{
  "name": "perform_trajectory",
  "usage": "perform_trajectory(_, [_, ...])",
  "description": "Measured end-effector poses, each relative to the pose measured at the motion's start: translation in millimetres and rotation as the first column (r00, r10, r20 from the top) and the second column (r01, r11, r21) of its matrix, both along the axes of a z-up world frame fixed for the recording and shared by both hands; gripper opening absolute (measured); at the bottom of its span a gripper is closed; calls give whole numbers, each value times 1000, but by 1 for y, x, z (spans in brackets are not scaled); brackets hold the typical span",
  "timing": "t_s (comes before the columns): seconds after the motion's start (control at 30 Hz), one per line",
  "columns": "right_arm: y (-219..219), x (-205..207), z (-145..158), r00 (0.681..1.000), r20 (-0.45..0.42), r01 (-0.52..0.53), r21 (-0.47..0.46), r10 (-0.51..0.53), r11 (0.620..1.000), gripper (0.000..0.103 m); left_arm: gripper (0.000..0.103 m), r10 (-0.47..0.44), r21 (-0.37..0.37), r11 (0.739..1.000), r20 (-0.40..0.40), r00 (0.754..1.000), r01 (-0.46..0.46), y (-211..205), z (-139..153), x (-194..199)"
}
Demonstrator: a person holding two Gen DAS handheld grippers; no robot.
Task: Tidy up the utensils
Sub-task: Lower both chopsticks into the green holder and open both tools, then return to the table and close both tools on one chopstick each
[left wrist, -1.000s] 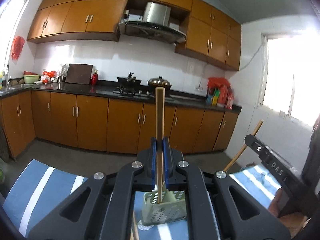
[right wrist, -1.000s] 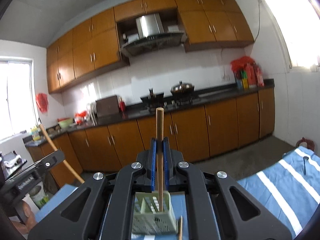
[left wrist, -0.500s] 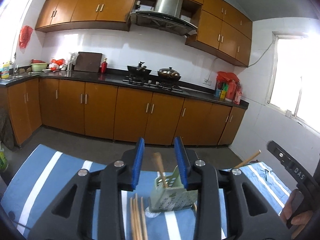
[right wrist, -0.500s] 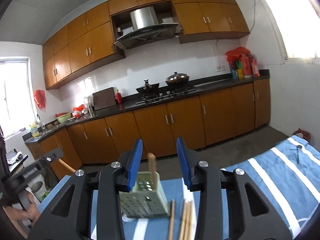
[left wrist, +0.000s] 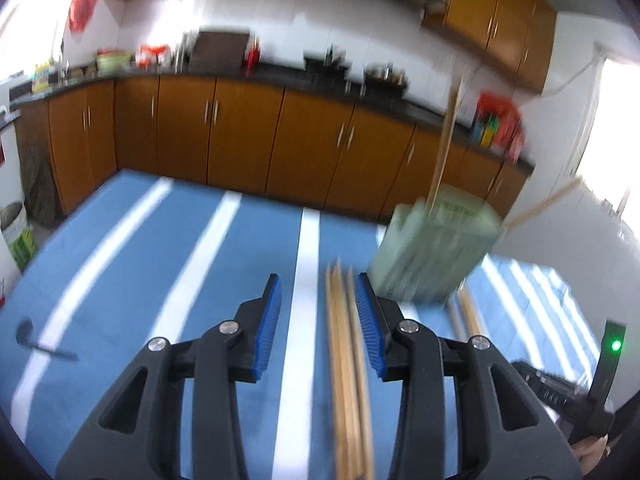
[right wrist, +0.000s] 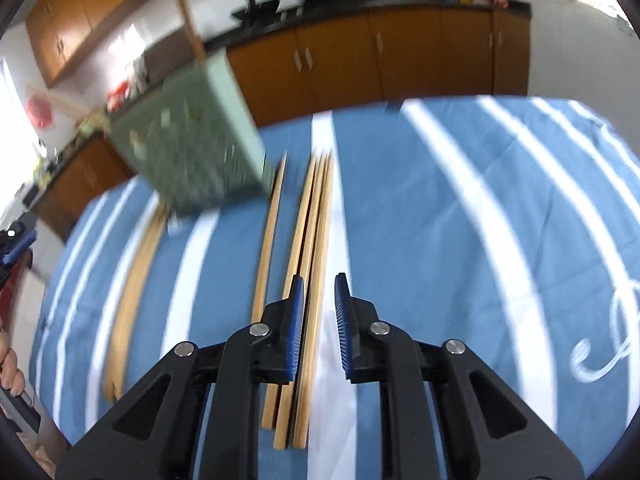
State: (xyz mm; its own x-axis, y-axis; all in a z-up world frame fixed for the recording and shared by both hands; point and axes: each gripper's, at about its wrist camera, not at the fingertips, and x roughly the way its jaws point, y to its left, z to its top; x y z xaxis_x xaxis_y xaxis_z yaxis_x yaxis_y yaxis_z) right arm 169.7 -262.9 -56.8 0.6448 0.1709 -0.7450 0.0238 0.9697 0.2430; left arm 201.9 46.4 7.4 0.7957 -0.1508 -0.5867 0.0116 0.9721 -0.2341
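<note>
Wooden chopsticks (left wrist: 445,141) we clamped upright a second ago now stand two in the green holder (left wrist: 434,246) near the cloth's far edge, our left gripper (left wrist: 318,316) wide open and empty; rightward, right gripper (right wrist: 319,316) half-open, empty above about five loose sticks (right wrist: 308,264).

Chopsticks (right wrist: 308,264) lie on the tablecloth (right wrist: 420,216); holder (right wrist: 192,140) stands behind-left
</note>
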Motion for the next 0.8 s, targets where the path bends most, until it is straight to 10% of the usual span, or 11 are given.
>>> perform_trajectory(0.8, [-7, -2, -15, 998, -23, 57, -99, -60, 993, 8, 19, -167, 51, 981, -259, 951, 186, -32, -88, -1])
